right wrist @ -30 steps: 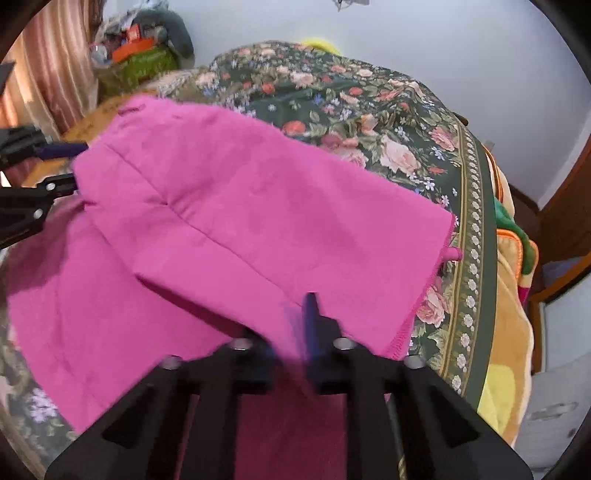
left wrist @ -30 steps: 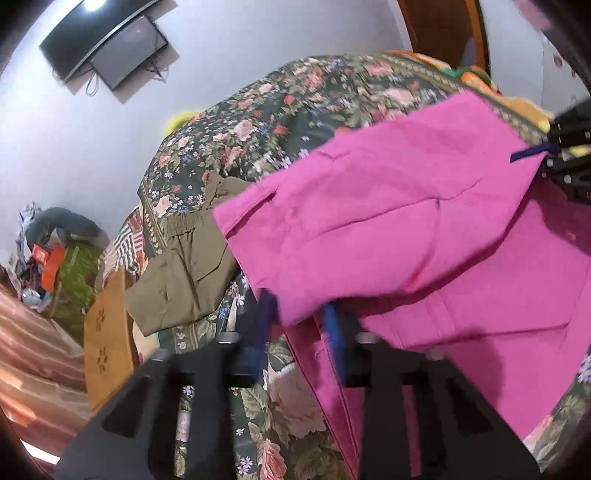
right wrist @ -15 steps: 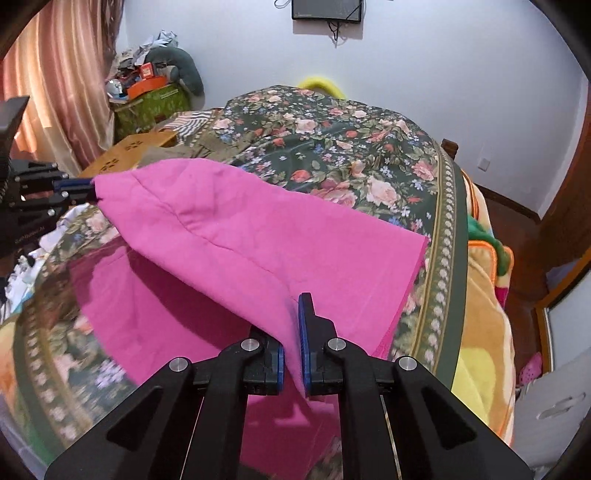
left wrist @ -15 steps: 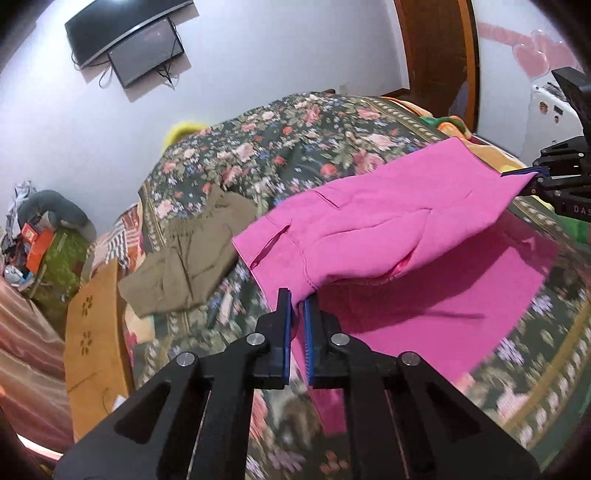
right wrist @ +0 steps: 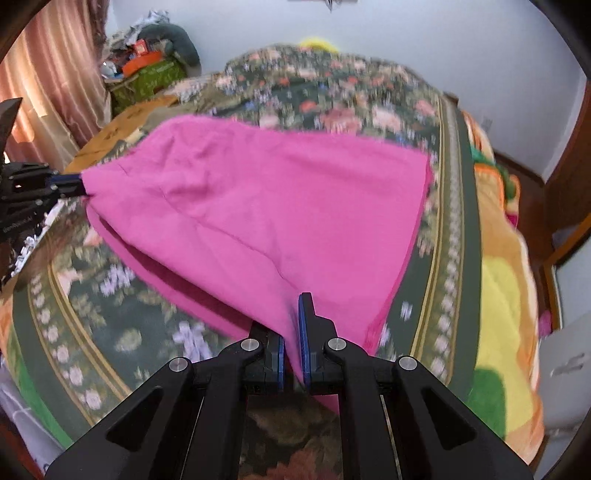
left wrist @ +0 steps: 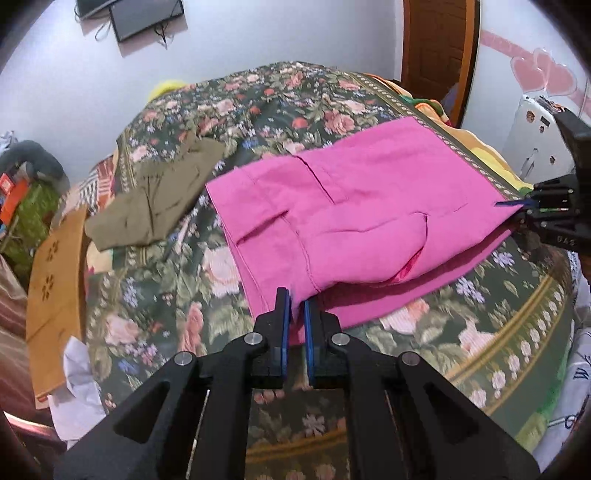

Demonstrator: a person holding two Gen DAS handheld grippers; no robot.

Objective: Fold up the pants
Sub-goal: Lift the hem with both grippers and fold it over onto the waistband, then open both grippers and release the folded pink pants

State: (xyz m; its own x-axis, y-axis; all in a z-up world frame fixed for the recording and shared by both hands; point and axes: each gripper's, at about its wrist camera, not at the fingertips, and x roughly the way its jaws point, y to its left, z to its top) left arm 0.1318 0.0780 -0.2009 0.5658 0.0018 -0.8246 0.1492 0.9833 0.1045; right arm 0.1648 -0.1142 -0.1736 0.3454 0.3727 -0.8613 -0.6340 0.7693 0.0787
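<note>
Bright pink pants (left wrist: 369, 206) lie doubled over on the floral bedspread (left wrist: 166, 295), their near edge lifted off the bed. My left gripper (left wrist: 296, 308) is shut on the near left corner of the pink cloth. My right gripper (right wrist: 291, 314) is shut on the near right corner. Each gripper appears in the other's view: the right gripper (left wrist: 532, 206) at the far right edge, the left gripper (right wrist: 74, 184) at the far left edge, both pinching the pants (right wrist: 277, 210). The cloth hangs taut between them, with a lower layer spread flat beneath.
Olive-green trousers (left wrist: 155, 199) lie crumpled on the bed to the left of the pink pants. A brown cardboard box (left wrist: 55, 288) sits by the bed's left side. An orange-yellow blanket (right wrist: 506, 295) drapes over the right edge. A wooden door (left wrist: 436, 48) and a wall-mounted screen (left wrist: 144, 14) stand behind.
Both grippers have drawn back toward the near edge of the bed with the pink pants, pulling the folded layer towards me. The left gripper's jaws went from apart to shut on the cloth.
</note>
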